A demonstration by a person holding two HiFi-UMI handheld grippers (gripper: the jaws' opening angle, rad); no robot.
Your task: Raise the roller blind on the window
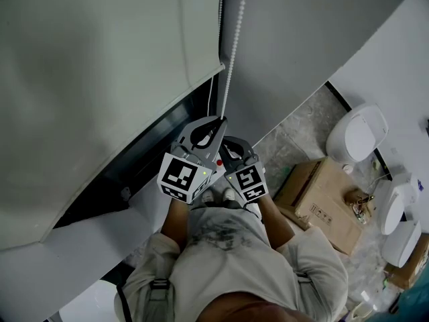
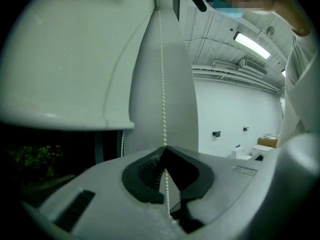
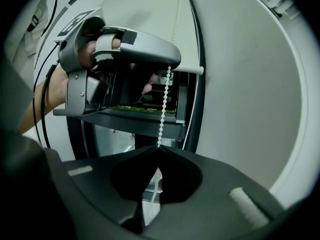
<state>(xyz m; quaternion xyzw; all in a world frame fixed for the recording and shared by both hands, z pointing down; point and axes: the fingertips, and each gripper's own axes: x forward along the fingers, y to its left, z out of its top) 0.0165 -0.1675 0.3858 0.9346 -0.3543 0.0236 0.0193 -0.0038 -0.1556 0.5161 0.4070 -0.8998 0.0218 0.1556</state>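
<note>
The white roller blind (image 1: 100, 59) hangs over the window, and its bottom bar (image 2: 65, 119) sits above a dark strip of bare glass. A white bead chain (image 1: 233, 52) runs down beside the blind. My left gripper (image 1: 220, 121) is shut on this chain (image 2: 161, 69), which passes between its closed tips (image 2: 164, 147). Just below, my right gripper (image 1: 226, 141) is shut on the same strand (image 3: 162, 109), at its tips (image 3: 158, 147). In the right gripper view the left gripper (image 3: 169, 67) shows directly above. The chain's other strand (image 3: 193, 109) hangs free alongside.
The dark window frame (image 1: 154, 129) and the white sill (image 1: 80, 247) lie to the left below the blind. A cardboard box (image 1: 322, 203) and white ceramic fixtures (image 1: 358, 134) stand on the marble floor at the right. My own legs and feet are beneath the grippers.
</note>
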